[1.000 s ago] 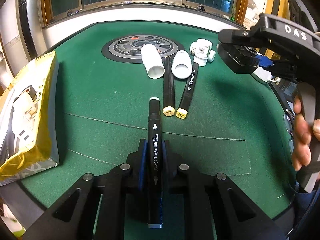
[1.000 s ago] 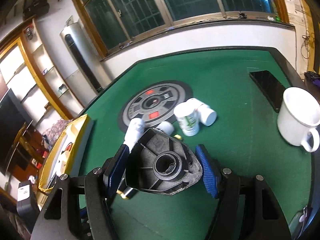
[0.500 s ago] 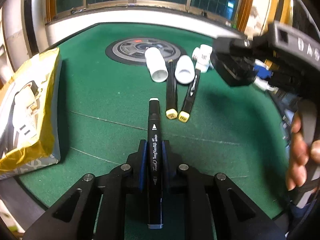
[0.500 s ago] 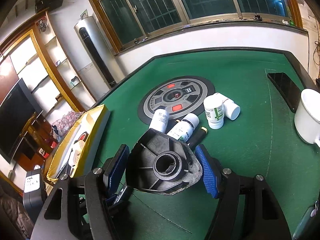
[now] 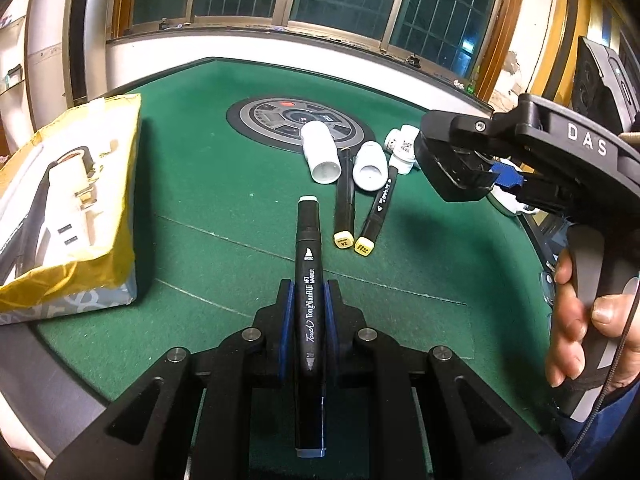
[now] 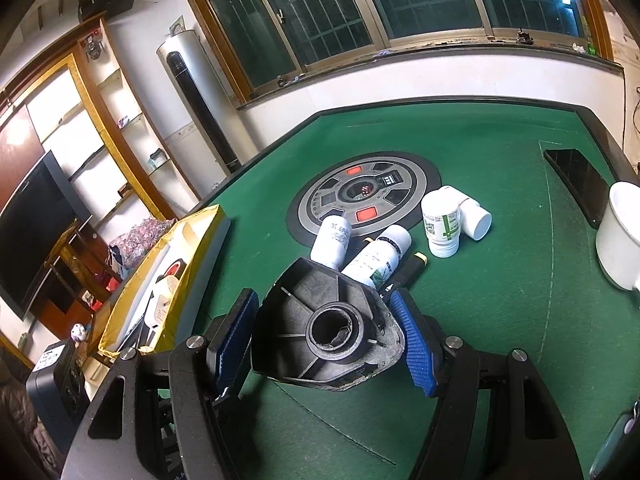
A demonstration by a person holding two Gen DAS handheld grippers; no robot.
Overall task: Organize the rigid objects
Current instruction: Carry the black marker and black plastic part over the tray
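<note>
My left gripper [image 5: 307, 304] is shut on a black art marker [image 5: 308, 276] that points forward above the green table. Two more black markers with yellow caps [image 5: 345, 208] lie ahead, beside two white bottles on their sides [image 5: 320, 152]. My right gripper [image 6: 326, 336] is shut on a black plastic housing with a round socket [image 6: 320, 324], held above the table. It shows in the left wrist view [image 5: 460, 168] at the right. In the right wrist view, white bottles [image 6: 440, 224] stand and lie near the round grey panel [image 6: 364, 196].
A yellow packet with a white charger box [image 5: 68, 208] lies at the table's left edge. A white mug [image 6: 618, 236] and a black phone [image 6: 576, 180] are at the right side. The table's raised dark rim [image 5: 48, 364] curves around the front.
My left gripper with the marker has pulled back and risen slightly. My right gripper with the black housing has moved lower and nearer the bottles.
</note>
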